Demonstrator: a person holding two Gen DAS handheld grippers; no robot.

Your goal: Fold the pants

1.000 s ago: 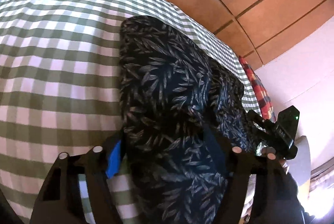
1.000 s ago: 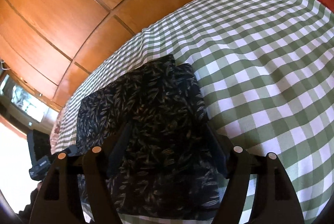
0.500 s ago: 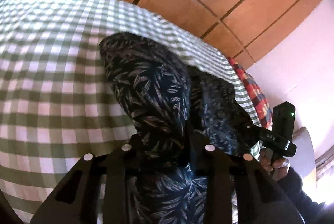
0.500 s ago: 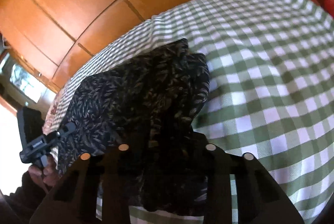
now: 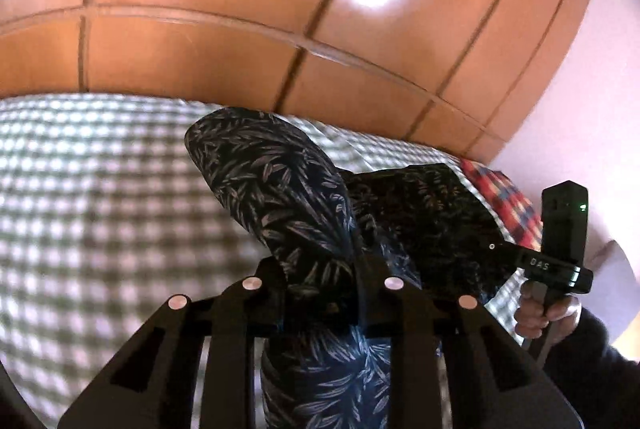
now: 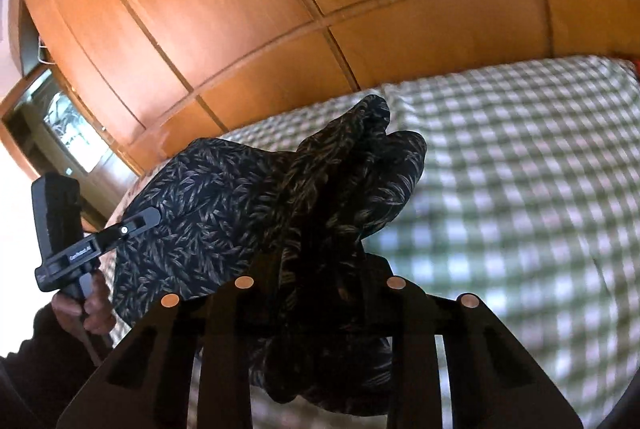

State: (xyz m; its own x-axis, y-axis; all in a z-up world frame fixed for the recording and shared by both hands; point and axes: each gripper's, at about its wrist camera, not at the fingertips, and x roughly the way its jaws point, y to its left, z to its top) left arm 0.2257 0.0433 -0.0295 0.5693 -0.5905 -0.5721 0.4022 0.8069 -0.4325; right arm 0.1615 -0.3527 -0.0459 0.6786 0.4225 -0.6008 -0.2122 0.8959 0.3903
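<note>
1. The pants (image 5: 280, 189) are dark with a little leaf print, and they are lifted up off the bed (image 5: 100, 197).
2. The left gripper (image 5: 320, 285) has its jaws pressed tight on a bunch of the pants cloth. The cloth stands up in a fold above the jaws and hangs down below them.
3. The right gripper (image 6: 320, 277) also has its jaws pinching the pants. There the cloth is bunched and wrinkled between the jaws.
4. The cloth stretches across from one gripper to the other, over the bed.
5. The bed has a green and white checked sheet. It looks blurry in both views.
6. A red checked pillow (image 5: 504, 201) lies at the far right corner of the bed.
7. A shiny brown wooden wall (image 6: 280, 9) with panels stands behind the bed.
8. In the left wrist view, a hand (image 5: 544, 309) holds the other gripper's handle on the right side.
</note>
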